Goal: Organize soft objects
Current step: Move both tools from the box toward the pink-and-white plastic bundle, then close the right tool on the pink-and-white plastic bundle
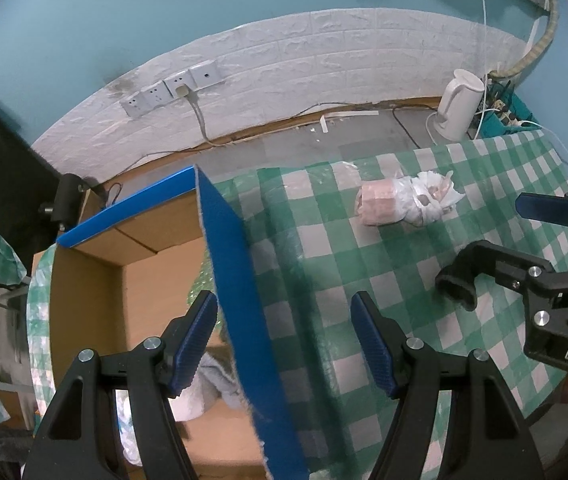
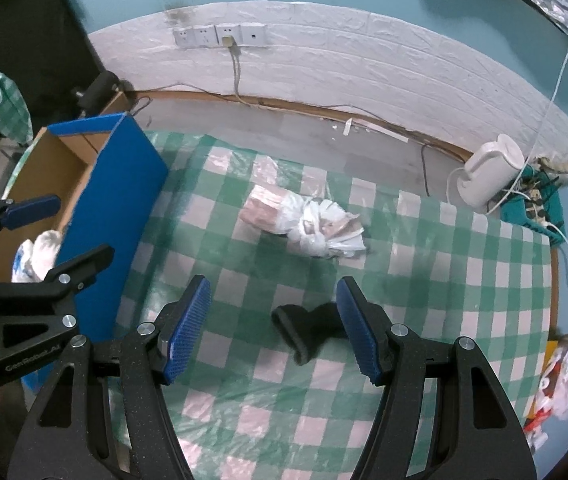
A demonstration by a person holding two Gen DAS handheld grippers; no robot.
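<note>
Checked green-and-white cloth (image 2: 324,392) covers our worktop, which stands before a teal wall with white brick panelling (image 2: 364,64) and four sockets (image 2: 219,35). We count one black sock (image 2: 304,326), lying on the cloth between the wide, empty right claw (image 2: 273,328), one plastic-wrapped bundle (image 2: 304,220), one blue-walled box (image 1: 239,280) and one kettle (image 2: 488,176). Our left claw (image 1: 284,344) also gapes wide, straddling the box wall.

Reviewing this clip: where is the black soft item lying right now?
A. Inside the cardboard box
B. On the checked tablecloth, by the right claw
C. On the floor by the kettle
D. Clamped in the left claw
B: the black soft item lies on the checked tablecloth, beside the open right claw, outside the cardboard box.
</note>
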